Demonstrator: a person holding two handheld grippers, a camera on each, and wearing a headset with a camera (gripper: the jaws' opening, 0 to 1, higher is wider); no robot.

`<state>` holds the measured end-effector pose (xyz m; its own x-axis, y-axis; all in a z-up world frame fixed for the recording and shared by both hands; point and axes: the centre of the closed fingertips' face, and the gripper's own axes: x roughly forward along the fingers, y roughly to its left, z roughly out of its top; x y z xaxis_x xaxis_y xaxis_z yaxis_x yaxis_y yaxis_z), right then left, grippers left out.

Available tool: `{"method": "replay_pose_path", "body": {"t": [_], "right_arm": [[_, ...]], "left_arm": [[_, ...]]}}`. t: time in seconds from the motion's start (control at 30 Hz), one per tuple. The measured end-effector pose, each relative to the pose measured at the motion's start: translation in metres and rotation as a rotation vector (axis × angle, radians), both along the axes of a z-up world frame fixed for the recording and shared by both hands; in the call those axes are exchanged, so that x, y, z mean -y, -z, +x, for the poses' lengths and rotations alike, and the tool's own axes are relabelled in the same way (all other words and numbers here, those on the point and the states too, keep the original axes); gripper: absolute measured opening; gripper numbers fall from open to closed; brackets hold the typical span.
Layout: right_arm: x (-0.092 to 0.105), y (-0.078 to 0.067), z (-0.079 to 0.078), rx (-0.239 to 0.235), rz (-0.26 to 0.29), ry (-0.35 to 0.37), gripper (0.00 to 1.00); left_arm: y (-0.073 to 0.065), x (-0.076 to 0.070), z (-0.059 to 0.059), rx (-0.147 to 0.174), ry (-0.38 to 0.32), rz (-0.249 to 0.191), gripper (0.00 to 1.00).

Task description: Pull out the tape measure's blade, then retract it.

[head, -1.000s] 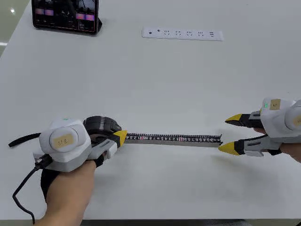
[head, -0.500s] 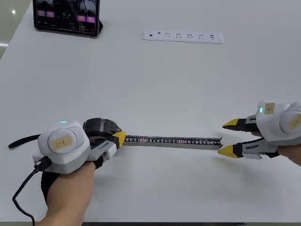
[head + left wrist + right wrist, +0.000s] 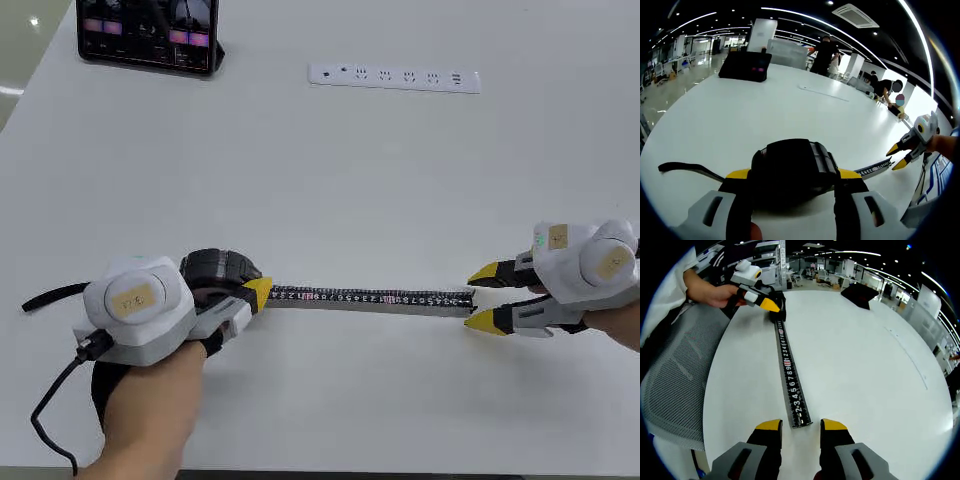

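Your right gripper has edged in over the table. Your left gripper clamps the tape measure at front left. Its blade lies pulled out, with the right jaws open astride its end, gripping nothing. Retracting looks like all that's left.

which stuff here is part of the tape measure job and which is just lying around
In the job: tape measure case, held in the left gripper; its blade, drawn out along the table; right gripper, open at the blade's tip.
Lying about: power strip; tablet, both at the table's far edge.
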<state>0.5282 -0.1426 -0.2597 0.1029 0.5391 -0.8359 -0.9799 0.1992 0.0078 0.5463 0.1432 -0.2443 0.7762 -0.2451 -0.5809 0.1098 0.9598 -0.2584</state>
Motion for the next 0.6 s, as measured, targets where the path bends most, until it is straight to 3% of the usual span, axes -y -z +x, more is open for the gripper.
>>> {"method": "replay_pose_path", "body": {"t": [0.37, 0.6], "right_arm": [[-0.0017, 0.0045, 0.0004, -0.002, -0.012, -0.058, 0.14], [-0.0012, 0.0054, 0.0001, 0.001, -0.012, -0.066, 0.12]], "left_arm": [[0.0007, 0.0008, 0.0003, -0.003, 0.002, 0.000, 0.62], [0.0014, 0.0002, 0.0008, -0.006, 0.001, -0.004, 0.62]]}}
